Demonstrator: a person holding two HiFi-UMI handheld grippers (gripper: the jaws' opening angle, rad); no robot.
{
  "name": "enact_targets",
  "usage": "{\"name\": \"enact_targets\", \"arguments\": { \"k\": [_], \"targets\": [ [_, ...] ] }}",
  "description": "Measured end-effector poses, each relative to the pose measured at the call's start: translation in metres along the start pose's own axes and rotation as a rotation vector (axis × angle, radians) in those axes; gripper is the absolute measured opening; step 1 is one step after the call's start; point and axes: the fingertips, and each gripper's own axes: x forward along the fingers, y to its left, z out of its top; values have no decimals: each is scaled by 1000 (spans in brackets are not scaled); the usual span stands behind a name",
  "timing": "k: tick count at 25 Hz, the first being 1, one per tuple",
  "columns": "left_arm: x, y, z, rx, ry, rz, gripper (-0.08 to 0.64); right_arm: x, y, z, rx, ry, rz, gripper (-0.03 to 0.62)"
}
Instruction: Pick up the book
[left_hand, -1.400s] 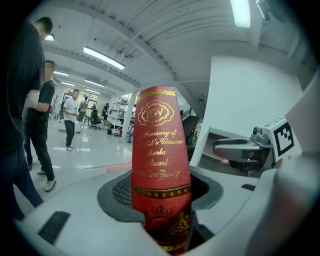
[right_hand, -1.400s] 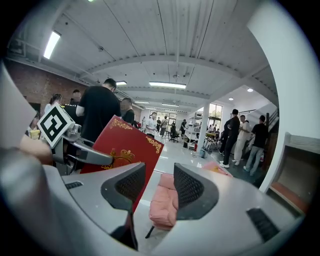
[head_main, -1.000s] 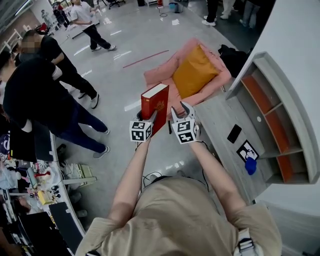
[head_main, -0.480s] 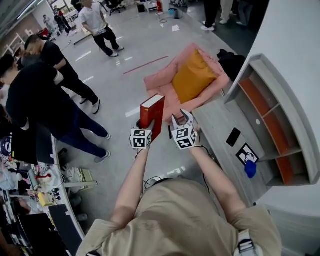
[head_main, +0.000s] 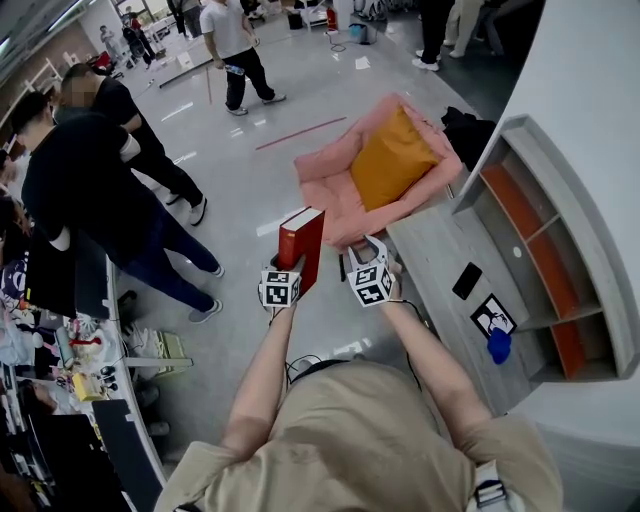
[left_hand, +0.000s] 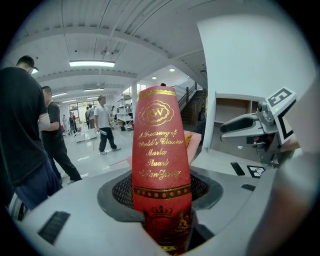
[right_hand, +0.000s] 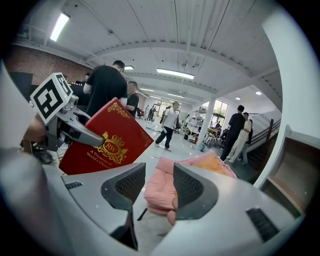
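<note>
A red hardback book (head_main: 302, 245) with gold lettering stands upright in the air over the floor. My left gripper (head_main: 290, 270) is shut on its lower end. In the left gripper view the book's spine (left_hand: 161, 165) rises from between the two pads. My right gripper (head_main: 366, 246) hangs just to the right of the book, apart from it, open with nothing between its pads. From the right gripper view (right_hand: 159, 187) the book's front cover (right_hand: 107, 142) shows at the left, with a finger of the left gripper (right_hand: 75, 129) across it.
A pink armchair (head_main: 340, 190) with an orange cushion (head_main: 390, 155) stands ahead. To the right is a grey table (head_main: 440, 240) with a black phone (head_main: 466, 280), a marker card (head_main: 492, 316) and a blue object (head_main: 499, 345), below a shelf unit (head_main: 560, 230). People (head_main: 90, 190) stand at the left.
Both grippers have sunk lower, the book going down with the left one. The right gripper stays beside it. People in the background have walked on.
</note>
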Motion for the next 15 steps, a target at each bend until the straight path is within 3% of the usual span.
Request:
{"name": "enact_targets", "arguments": {
  "k": [15],
  "targets": [
    [-9,-3,-80,-41,120,44,239,14,24,-65,-42,142,90,167]
  ]
}}
